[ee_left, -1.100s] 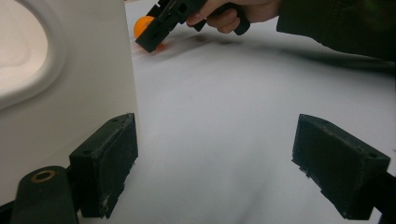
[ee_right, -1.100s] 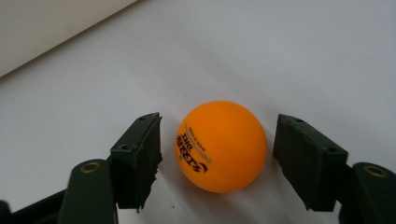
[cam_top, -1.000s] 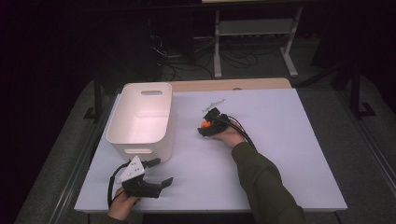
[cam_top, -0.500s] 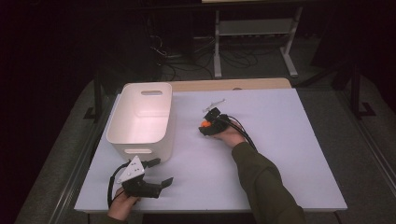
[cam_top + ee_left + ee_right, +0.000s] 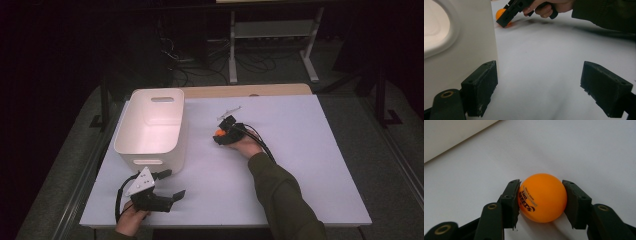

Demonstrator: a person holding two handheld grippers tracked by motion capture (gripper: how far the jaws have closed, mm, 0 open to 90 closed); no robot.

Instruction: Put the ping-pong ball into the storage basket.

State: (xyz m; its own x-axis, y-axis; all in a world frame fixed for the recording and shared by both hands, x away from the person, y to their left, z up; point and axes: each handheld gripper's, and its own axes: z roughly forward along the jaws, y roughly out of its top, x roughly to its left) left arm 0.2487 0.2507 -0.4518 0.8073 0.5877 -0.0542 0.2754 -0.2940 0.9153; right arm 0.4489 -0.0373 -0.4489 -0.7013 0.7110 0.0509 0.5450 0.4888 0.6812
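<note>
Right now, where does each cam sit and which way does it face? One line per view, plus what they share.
High view: fixed above the person's side, looking forward and down on the table; both forearms enter from the bottom, left gripper near the white bin.
Left gripper view: rides the left gripper, looking low across the table past its open jaws, bin wall alongside.
Right gripper view: rides the right gripper, looking down at the orange ball between its jaws.
Shared: all three show the ball; left gripper view and high view show the right gripper on it.
</note>
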